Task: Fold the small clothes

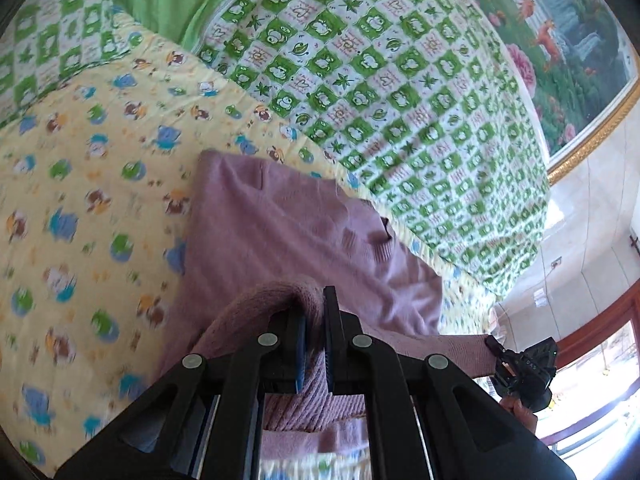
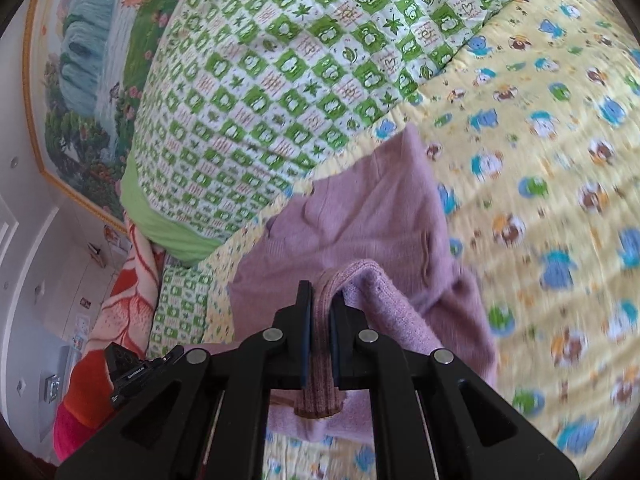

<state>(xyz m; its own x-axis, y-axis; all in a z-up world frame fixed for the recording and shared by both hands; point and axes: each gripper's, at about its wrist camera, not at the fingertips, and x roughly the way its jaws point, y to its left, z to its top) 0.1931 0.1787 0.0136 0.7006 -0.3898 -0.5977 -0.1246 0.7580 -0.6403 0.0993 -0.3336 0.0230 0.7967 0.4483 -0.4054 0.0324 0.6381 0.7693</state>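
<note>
A: Start with the left wrist view. What has the left gripper (image 1: 316, 312) got?

B: Its jaws are nearly together, pinching a ribbed edge of the mauve sweater (image 1: 280, 232). The knit bunches over the tips and hangs down between the fingers toward the camera.

A: And the rest of the garment?

B: It spreads away from the gripper over the yellow cartoon-print sheet (image 1: 80, 184), reaching toward the green-and-white checked quilt (image 1: 380, 80) at the far side. At the near right the right gripper (image 1: 494, 346) grips another edge of the sweater, which stretches between the two. A framed landscape painting (image 1: 560, 60) hangs far right.

A: Now the right wrist view.

B: The right gripper (image 2: 320, 308) is narrowed on a ribbed strip of the mauve sweater (image 2: 360, 216), which passes between the jaws and hangs toward the camera. The body lies on the yellow cartoon-print sheet (image 2: 540, 160), its far corner just beside the green-and-white checked quilt (image 2: 260, 100). The left gripper (image 2: 174, 354) shows at near left; whether it is closed cannot be told from here.
</note>
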